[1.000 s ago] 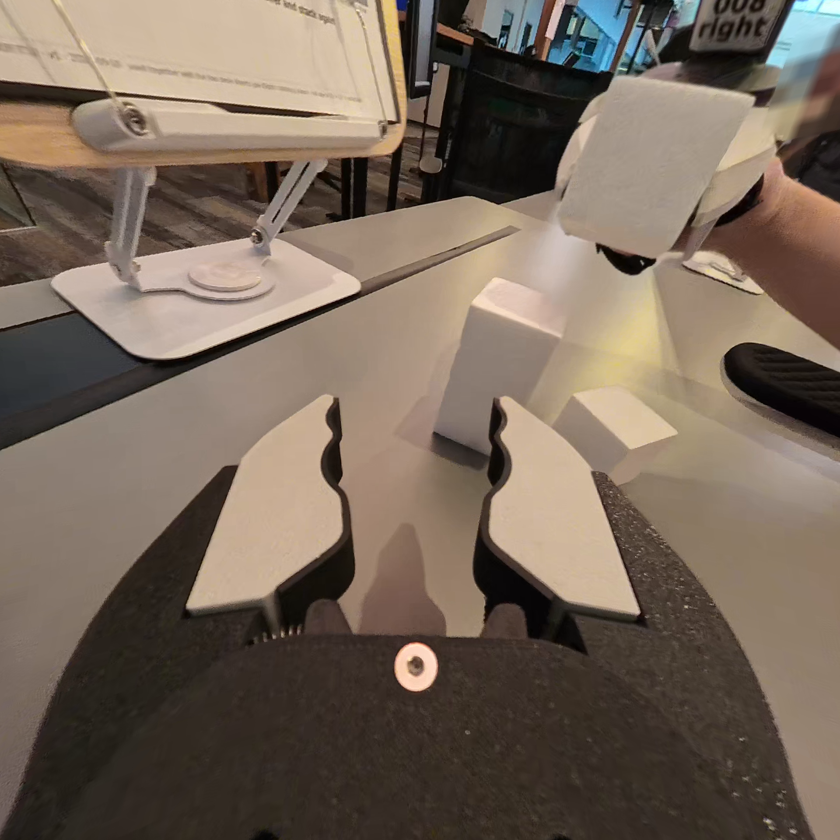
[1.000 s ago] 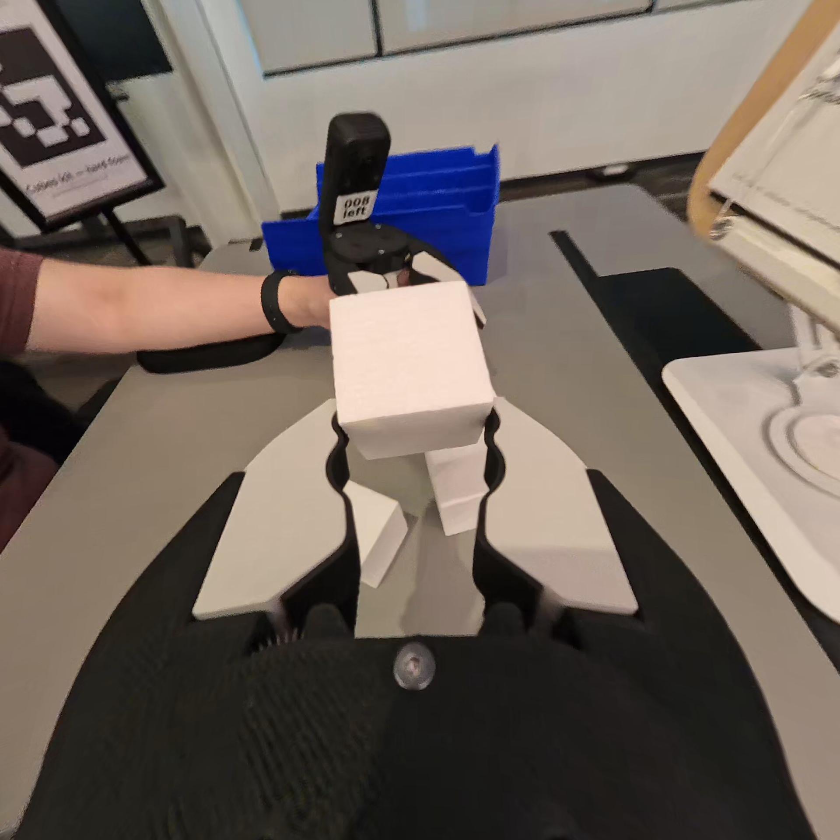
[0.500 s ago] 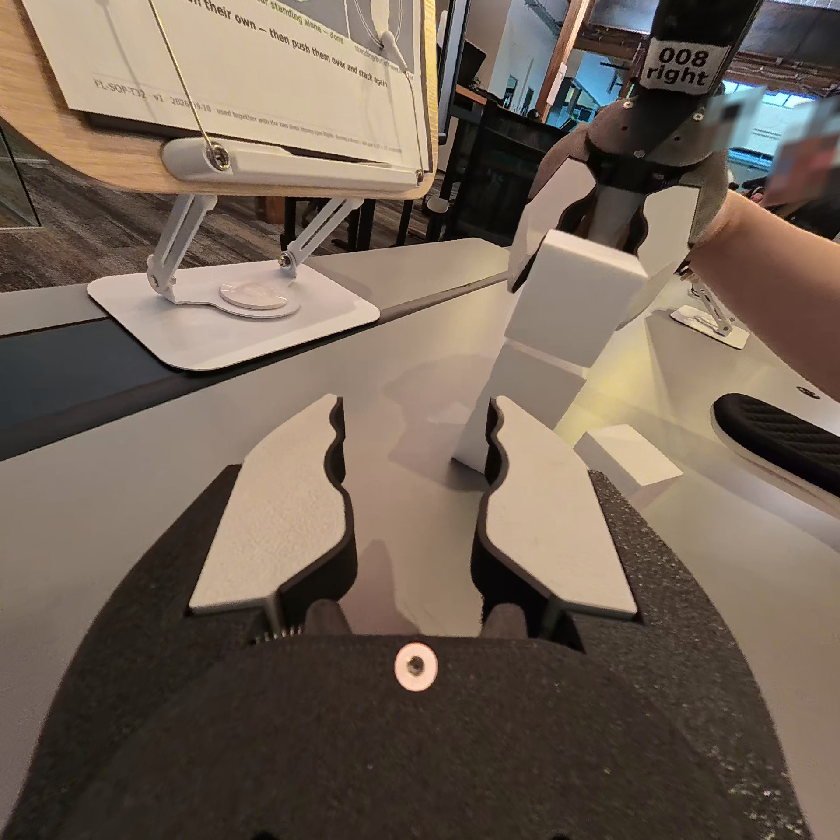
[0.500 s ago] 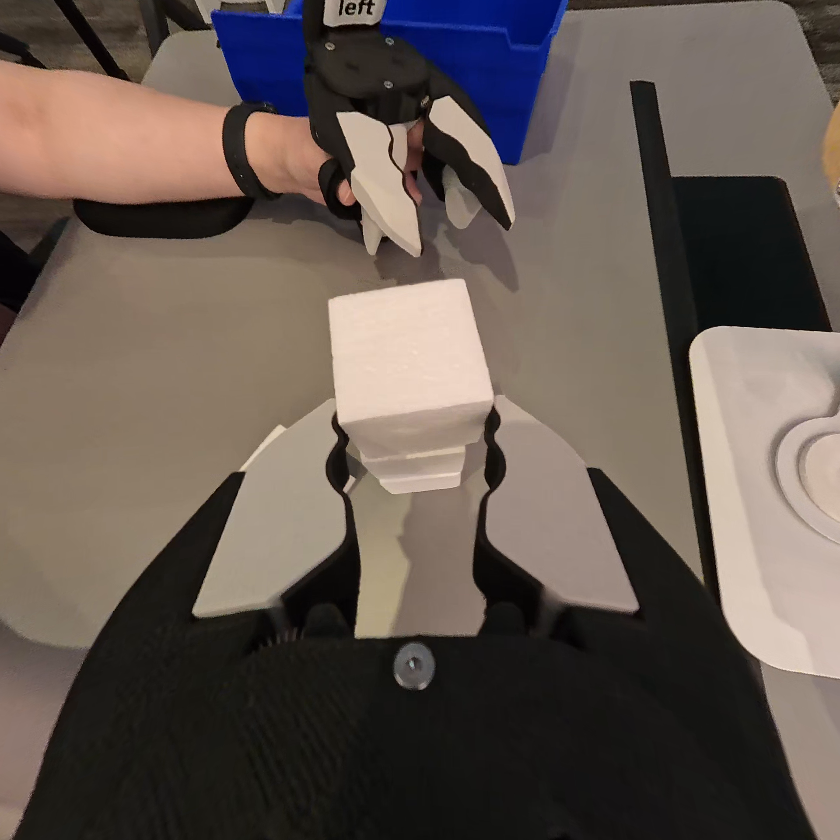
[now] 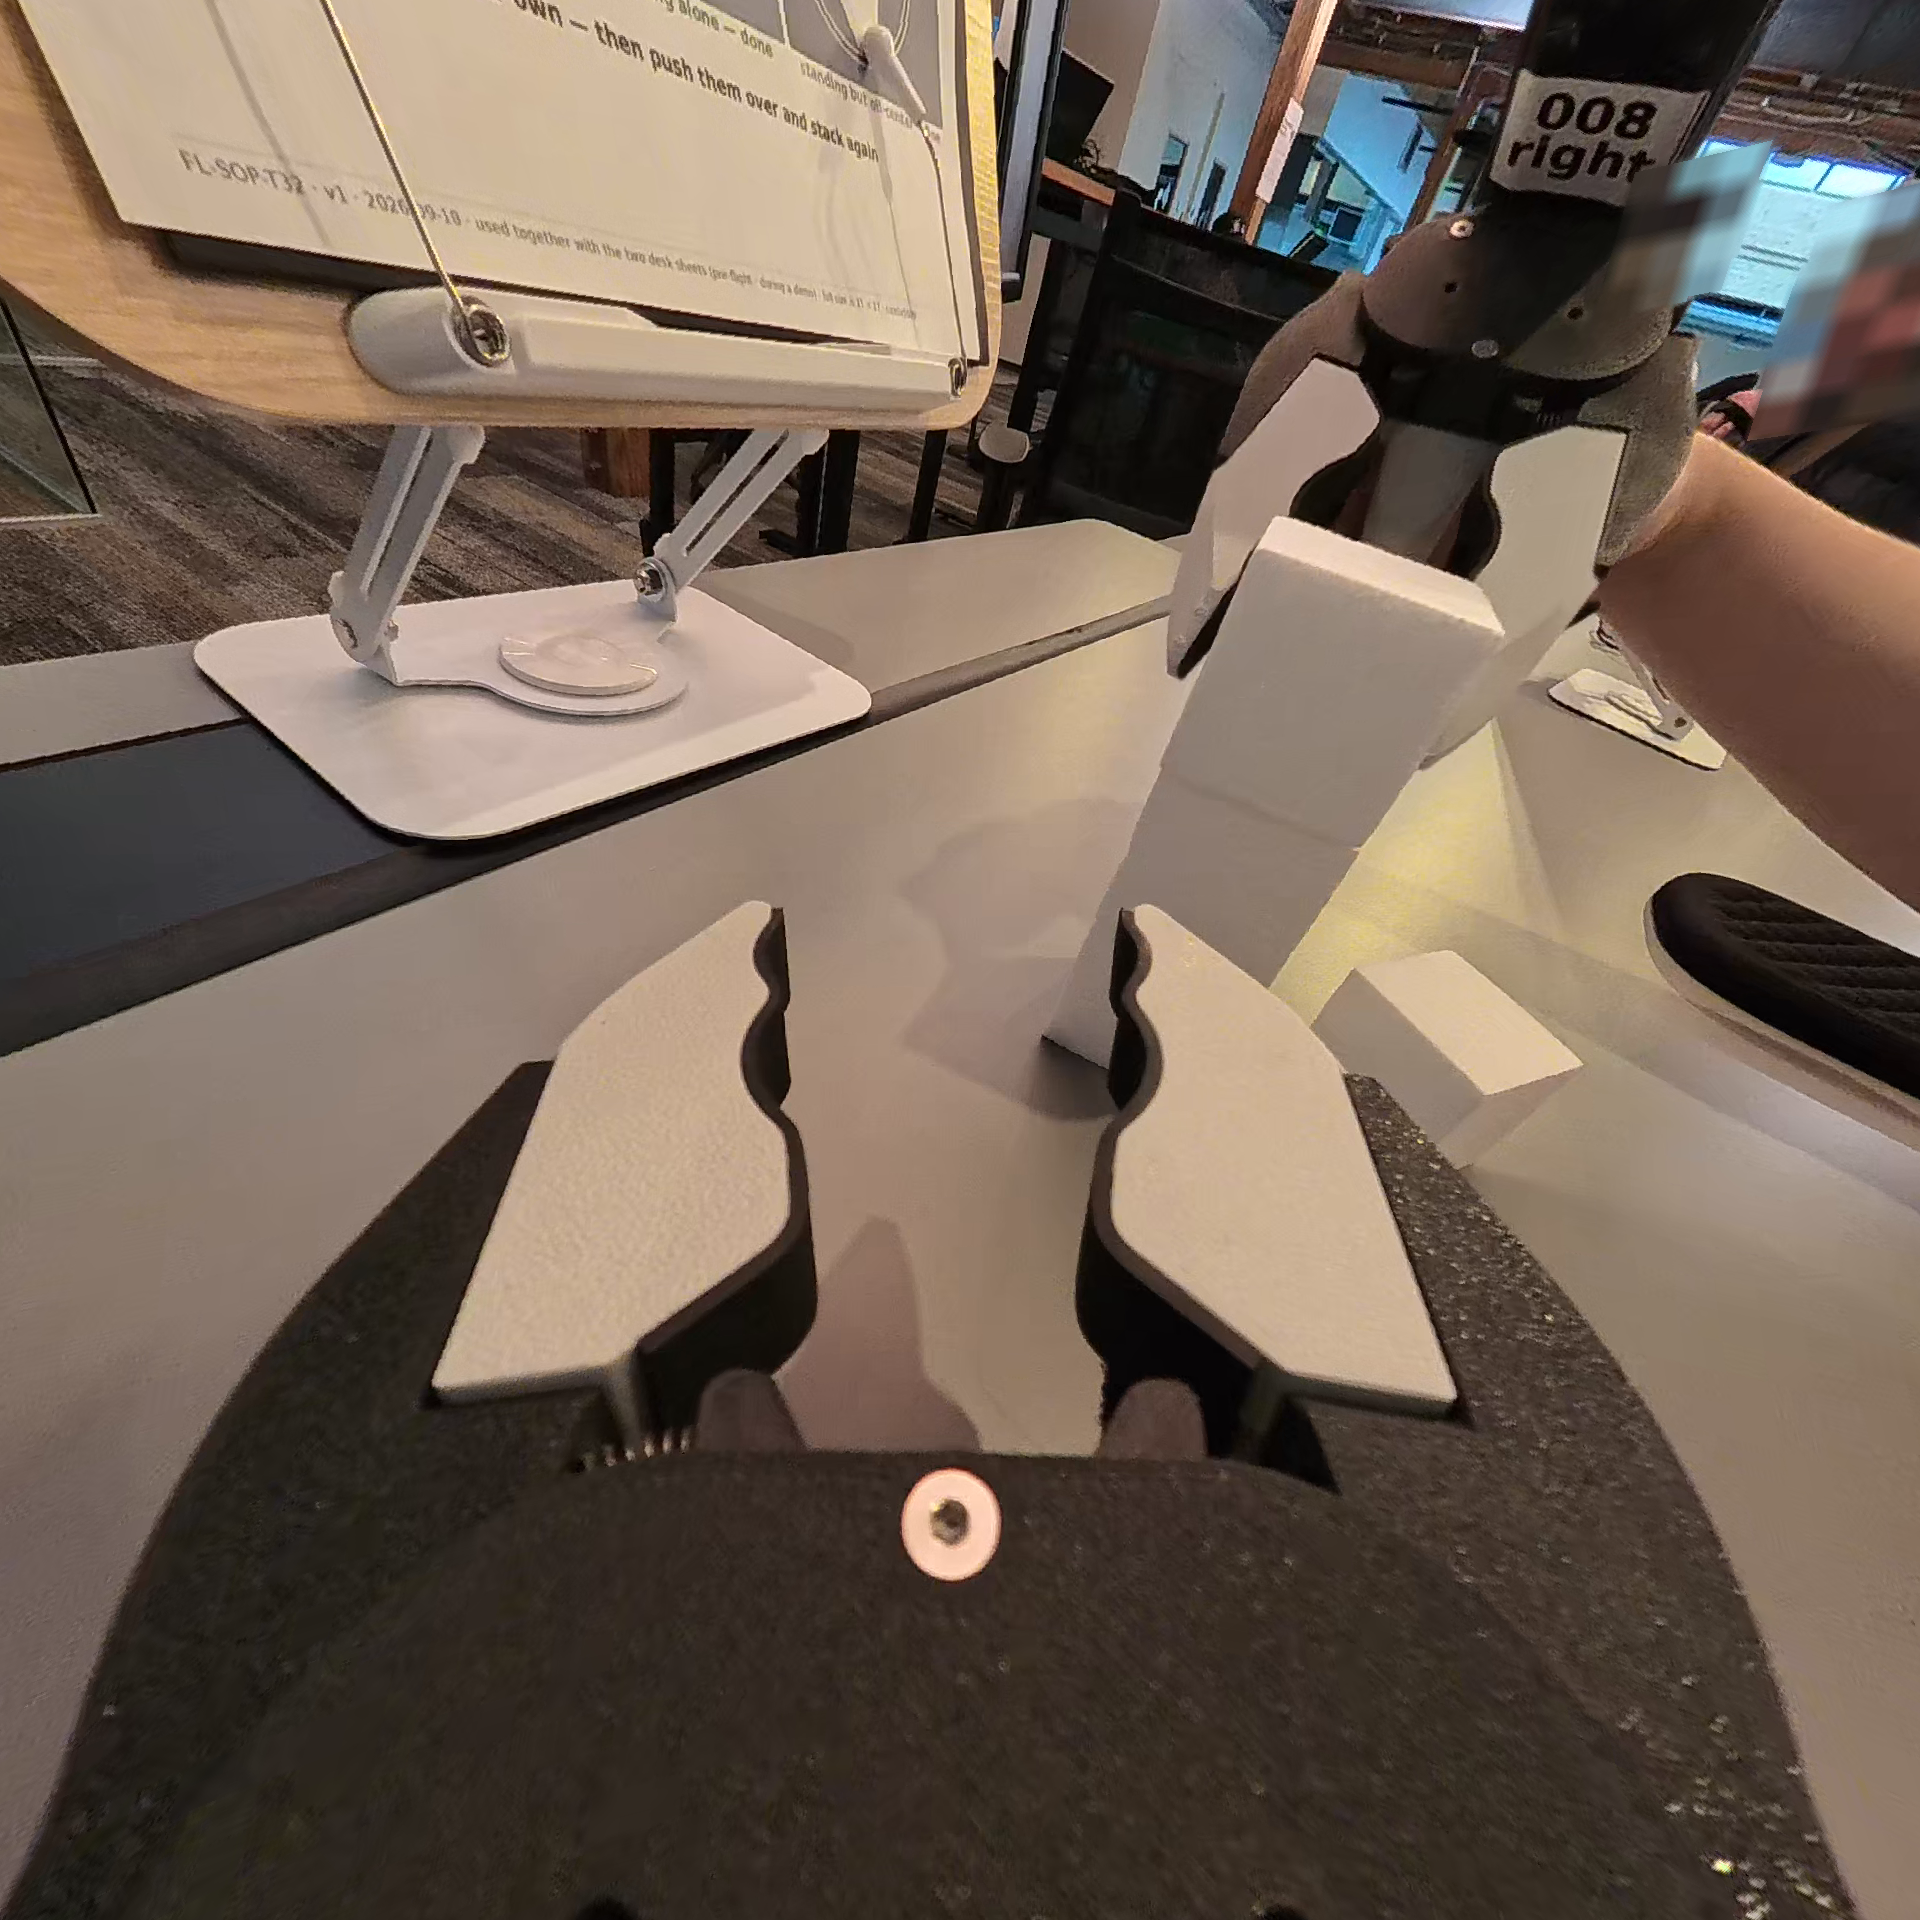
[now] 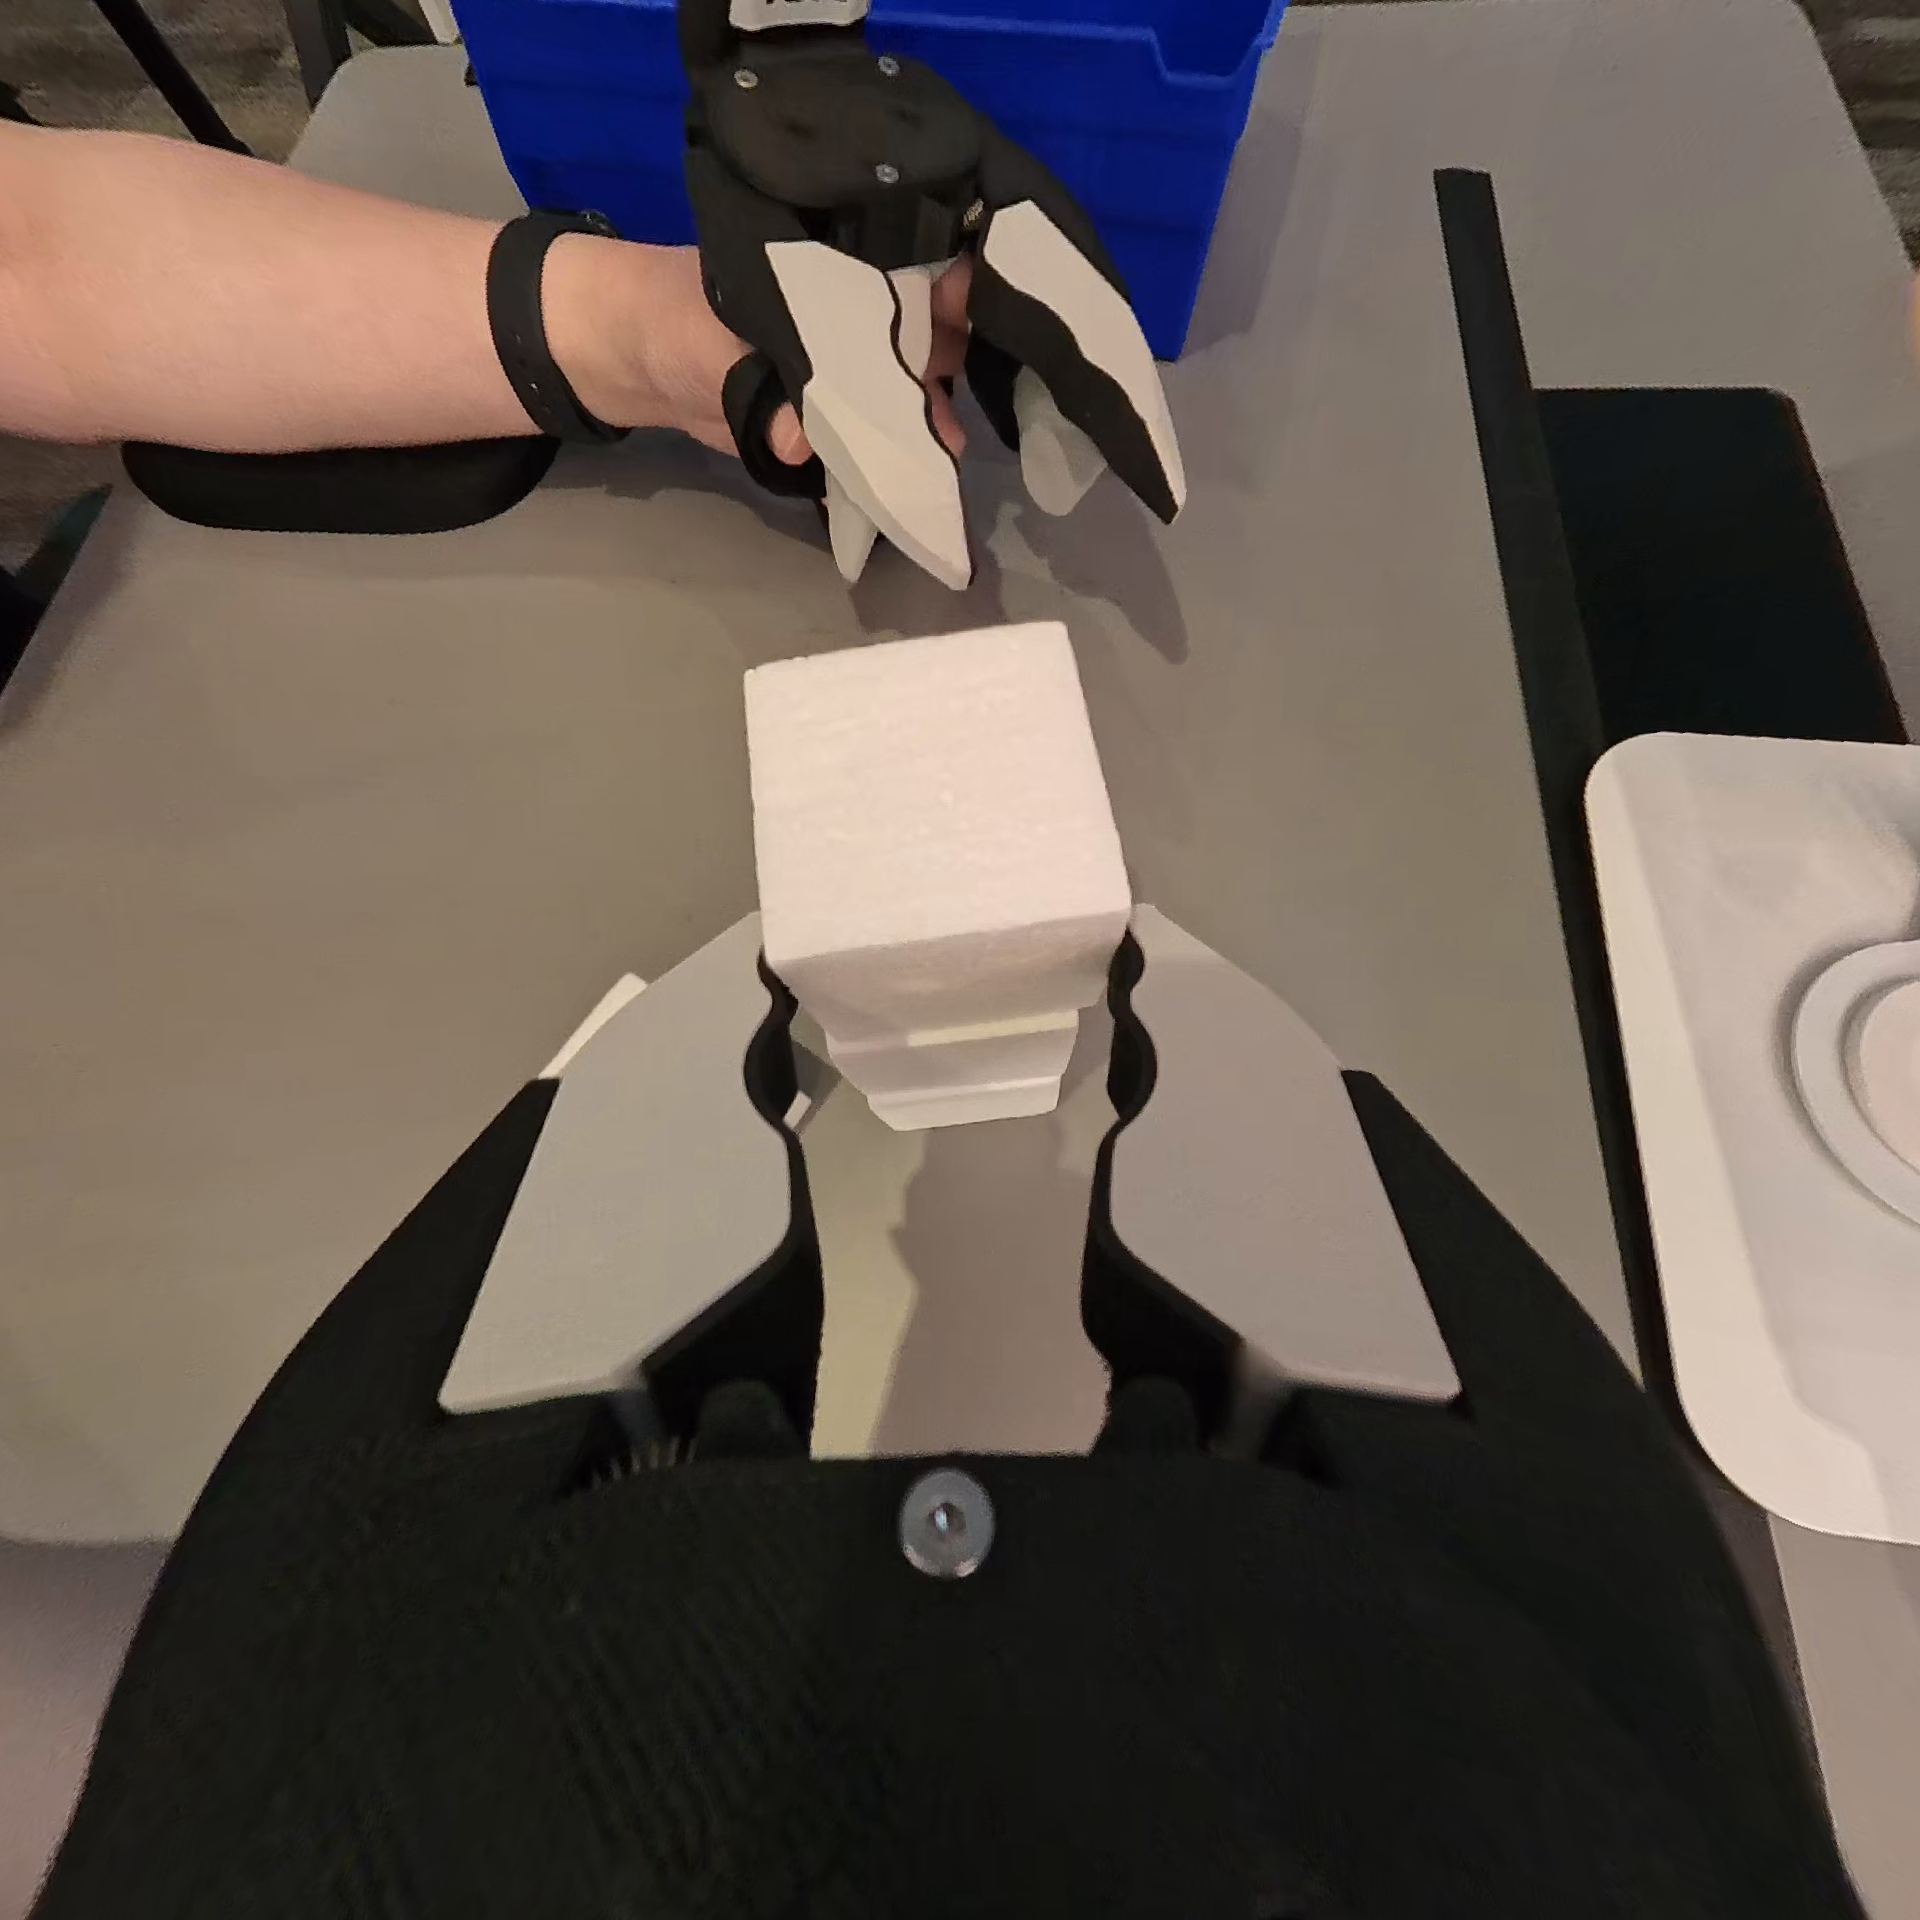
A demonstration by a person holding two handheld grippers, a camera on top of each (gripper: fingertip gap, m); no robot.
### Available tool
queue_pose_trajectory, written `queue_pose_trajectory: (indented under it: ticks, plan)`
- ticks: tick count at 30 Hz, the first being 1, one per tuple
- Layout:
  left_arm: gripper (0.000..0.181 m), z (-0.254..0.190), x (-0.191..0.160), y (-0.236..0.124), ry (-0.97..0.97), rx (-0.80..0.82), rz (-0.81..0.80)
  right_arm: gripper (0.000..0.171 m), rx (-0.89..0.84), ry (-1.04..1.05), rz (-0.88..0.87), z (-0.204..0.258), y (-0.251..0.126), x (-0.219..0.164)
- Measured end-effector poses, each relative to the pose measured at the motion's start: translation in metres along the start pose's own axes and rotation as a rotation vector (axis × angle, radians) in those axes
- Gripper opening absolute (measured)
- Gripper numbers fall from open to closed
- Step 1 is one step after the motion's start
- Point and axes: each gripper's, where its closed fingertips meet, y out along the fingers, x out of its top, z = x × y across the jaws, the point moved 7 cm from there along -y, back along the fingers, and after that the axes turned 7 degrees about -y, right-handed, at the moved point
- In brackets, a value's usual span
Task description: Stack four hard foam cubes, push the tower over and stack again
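Observation:
A tower of three white foam cubes point(image 5: 1236, 862) stands on the grey table point(image 5: 312, 1143). My right gripper point(image 6: 948, 935) is shut on the top cube point(image 6: 925, 800), which sits level on the two cubes below point(image 6: 966, 1091). In the left wrist view the right gripper point(image 5: 1351, 613) comes down from above onto the top cube point(image 5: 1340, 686). A fourth cube point(image 5: 1455, 1029) lies loose on the table right of the tower; its corner shows behind my right gripper's left finger point(image 6: 603, 1013). My left gripper point(image 5: 951, 935) is open and empty, low over the table just short of the tower, also seen in the right wrist view point(image 6: 1049, 530).
A document stand on a white base plate point(image 5: 520, 727) stands on one side of the table point(image 6: 1714, 1039). A blue bin point(image 6: 1143, 125) is behind the left gripper. A black padded rest point(image 5: 1808, 987) lies near each table end. A black slot strip point(image 6: 1496, 520) runs along the table.
My right gripper has brought the cube from high and tilted down onto the two-cube stack, now level on top. My left gripper has stayed open and shifted only slightly.

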Motion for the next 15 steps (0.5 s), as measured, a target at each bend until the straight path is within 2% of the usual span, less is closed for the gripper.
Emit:
queue_pose_trajectory:
  ticks: [8, 13, 15]
  plan:
    - [0.059, -0.001, 0.0, 0.0, 0.002, -0.006, -0.002, 0.059, -0.044, -0.014, -0.016, 0.005, -0.002, 0.001]
    - [0.06, -0.001, -0.002, 0.002, -0.002, -0.013, 0.01, 0.059, -0.05, 0.033, 0.039, 0.005, 0.005, -0.012]
    - [0.06, -0.003, -0.001, 0.002, 0.015, -0.009, 0.006, 0.072, -0.085, 0.026, 0.033, 0.006, 0.009, -0.013]
